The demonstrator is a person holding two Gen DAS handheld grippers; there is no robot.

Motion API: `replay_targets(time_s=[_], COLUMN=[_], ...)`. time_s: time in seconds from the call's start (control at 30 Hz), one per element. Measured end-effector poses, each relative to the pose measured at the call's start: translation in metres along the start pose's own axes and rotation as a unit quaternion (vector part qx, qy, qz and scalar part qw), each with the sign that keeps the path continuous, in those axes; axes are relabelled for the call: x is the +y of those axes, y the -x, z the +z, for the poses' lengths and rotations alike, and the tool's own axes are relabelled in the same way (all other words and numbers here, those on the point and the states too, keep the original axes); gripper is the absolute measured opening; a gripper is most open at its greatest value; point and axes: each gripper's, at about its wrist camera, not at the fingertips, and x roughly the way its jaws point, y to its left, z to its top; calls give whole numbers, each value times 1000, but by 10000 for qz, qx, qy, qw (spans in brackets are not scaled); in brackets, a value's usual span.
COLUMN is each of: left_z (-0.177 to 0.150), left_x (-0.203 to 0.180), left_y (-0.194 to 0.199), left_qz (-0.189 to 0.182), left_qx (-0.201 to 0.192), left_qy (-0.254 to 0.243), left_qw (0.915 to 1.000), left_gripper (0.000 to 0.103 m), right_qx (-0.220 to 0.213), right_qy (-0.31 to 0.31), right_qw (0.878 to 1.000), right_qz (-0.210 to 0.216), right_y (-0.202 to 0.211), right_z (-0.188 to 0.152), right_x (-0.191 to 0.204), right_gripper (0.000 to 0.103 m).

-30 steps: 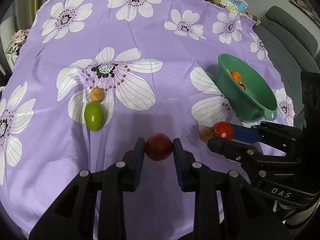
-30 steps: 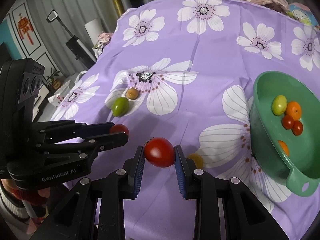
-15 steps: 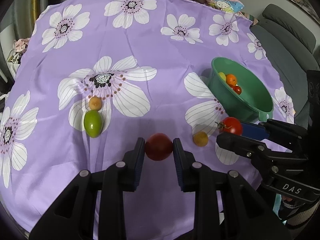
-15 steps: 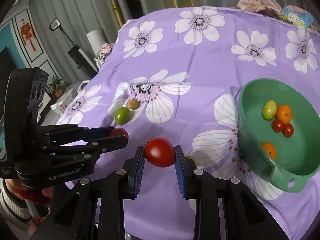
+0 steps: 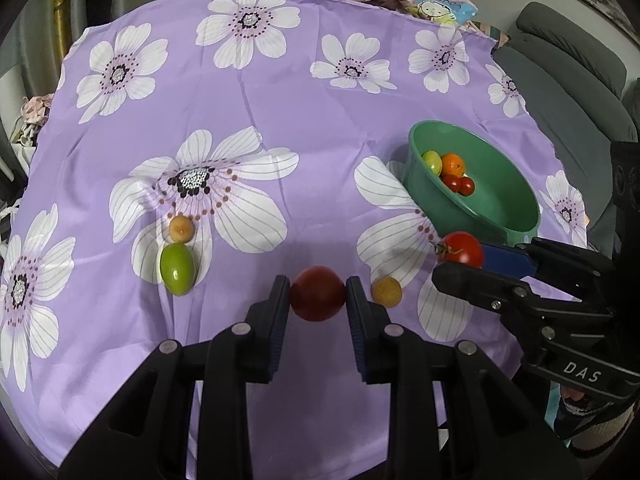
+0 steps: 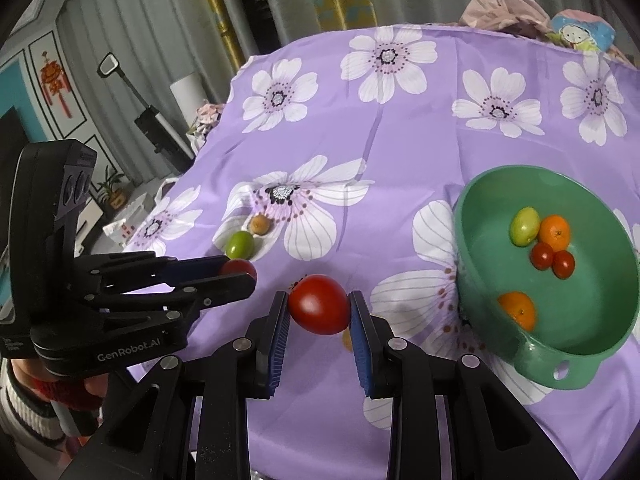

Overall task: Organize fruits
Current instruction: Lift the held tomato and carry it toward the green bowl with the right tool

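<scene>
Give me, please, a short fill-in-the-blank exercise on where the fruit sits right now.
1. The left gripper is shut on a ____ tomato.
2. The bowl is ____ in colour.
3. The bowl holds ____ oranges.
4. The green fruit on the cloth lies beside a small ____ fruit.

Answers: red; green; two; tan

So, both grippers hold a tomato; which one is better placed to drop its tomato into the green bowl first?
Probably the right gripper. Its tomato hangs just beside the green bowl, while the left gripper holds its tomato farther from the bowl.
</scene>
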Motion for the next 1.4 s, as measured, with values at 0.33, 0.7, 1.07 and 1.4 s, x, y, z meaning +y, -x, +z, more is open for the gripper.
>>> replay_targets(time_s=[0.33, 0.7, 1.07, 1.4], left_z=[6, 15, 29, 49], left_x=[-9, -23, -39, -64], left_y=[-5, -12, -15, -20], left_qz=[-12, -45, -182, -607], left_qx=[5, 23, -45, -158], left_qy=[-113, -289, -543, -804], left_qw=[9999, 9996, 9984, 9948], left_gripper=[28, 28, 28, 28], right_qx=[-139, -320, -492, -696], right_qy=[-85, -250, -401, -670], right_qw=[9999, 9992, 9978, 9941], right_qz=[5, -58, -200, -496], right_y=[6, 16, 24, 40], right_z=[3, 4, 5, 4], right_x=[-10, -25, -39, -65], right_gripper=[31, 31, 31, 31])
